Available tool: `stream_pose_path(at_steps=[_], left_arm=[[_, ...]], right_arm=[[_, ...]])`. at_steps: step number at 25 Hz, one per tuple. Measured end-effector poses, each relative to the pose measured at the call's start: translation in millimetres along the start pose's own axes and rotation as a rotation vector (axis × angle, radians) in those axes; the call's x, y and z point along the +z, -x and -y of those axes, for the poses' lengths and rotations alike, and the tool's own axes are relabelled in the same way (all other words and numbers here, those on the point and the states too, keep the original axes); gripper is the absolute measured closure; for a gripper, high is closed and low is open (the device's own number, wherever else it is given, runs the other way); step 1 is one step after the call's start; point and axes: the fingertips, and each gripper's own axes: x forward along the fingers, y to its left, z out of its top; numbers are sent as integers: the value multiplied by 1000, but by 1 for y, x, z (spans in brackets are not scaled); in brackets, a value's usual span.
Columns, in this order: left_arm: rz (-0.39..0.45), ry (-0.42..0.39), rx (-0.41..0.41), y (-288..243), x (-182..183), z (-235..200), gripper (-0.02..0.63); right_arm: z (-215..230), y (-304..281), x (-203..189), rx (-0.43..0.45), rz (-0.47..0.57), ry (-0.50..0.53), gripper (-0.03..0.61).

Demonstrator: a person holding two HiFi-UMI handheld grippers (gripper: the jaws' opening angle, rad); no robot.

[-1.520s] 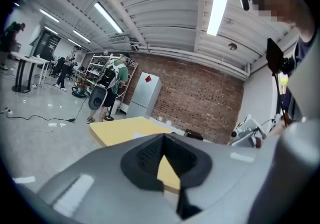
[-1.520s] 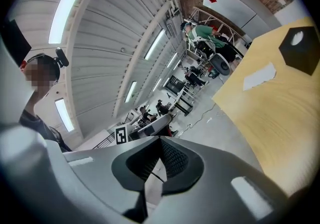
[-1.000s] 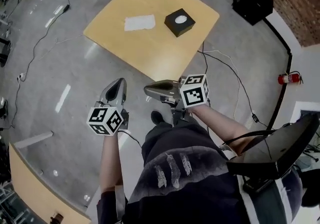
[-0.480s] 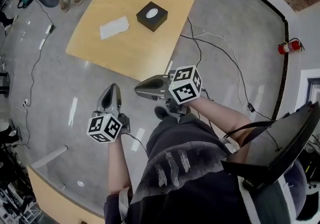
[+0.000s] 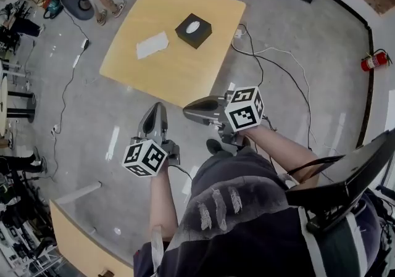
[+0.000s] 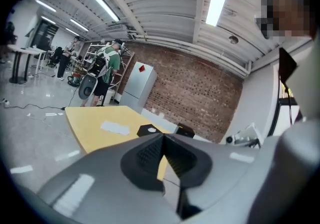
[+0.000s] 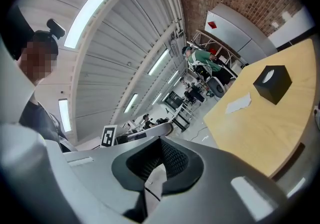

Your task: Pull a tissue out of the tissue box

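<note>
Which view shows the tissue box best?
The right gripper view: the tissue box sits unobstructed on the table, top opening and sides visible. The head view shows it smaller, from above; the left gripper view shows it tiny, just above the jaws.

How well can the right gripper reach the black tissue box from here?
Probably not yet: the tissue box sits on the table, well beyond the right gripper, whose jaws are shut. Nothing blocks the way.
</note>
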Motion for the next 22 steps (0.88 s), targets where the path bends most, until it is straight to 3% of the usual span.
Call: stream_pose_path(at_steps=[2,6,13,22], left_arm=[[20,21,-11,2,4,16,614],[19,-31,-16,11,5,51,614],[1,-46,14,36,-16,97,614],[-39,-66,14,49,-39,112,614]], right_arm=[[-6,11,-1,9,14,10,578],[-25,36,1,34,25,58,578],[-47,77,-2,66,51,66,578],[-52,90,-17,74,66,49,578]])
